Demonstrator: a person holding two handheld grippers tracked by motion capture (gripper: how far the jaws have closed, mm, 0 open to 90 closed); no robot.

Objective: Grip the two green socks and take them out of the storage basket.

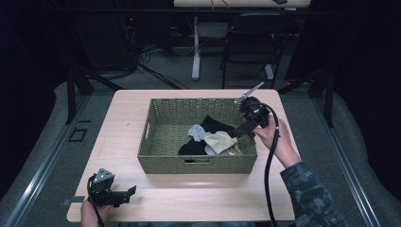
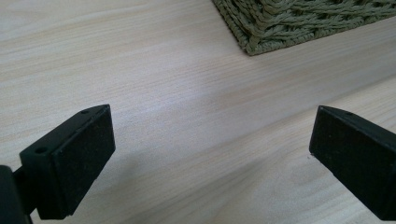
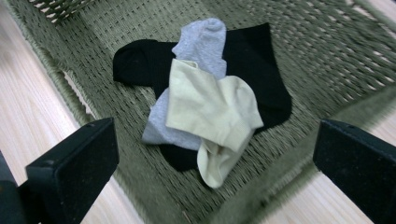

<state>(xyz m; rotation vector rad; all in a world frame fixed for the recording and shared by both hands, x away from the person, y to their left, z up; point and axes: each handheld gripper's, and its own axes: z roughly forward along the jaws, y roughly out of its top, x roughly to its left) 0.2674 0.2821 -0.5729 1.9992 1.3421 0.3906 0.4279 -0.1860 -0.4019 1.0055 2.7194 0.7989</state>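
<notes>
I have the right gripper [image 1: 242, 130] over the right end of the basket [image 1: 163, 163], tilted down into it, jaws spread wide and holding nothing. Through the right gripper view the gap frames the sock pile: a cream sock [image 3: 210, 112] lies on top, partly over a grey sock [image 3: 201, 42], with black socks [image 3: 261, 70] underneath on the basket floor. In the high view the pile sits toward the basket's right-front part — hence, I judge, the approach from that side.

The cream sock looks like the likeliest first pick: uppermost, folded edges loose, nothing pinning it. Risk — closing too deep could catch the grey sock with it.

The left gripper [image 1: 125, 195] rests low at the front-left of the table [image 1: 123, 118], jaws likewise apart and empty, pointed along bare wood with the basket's corner just ahead. Parked clear, I judge, so the area in front of the basket stays free for laying socks out.
</notes>
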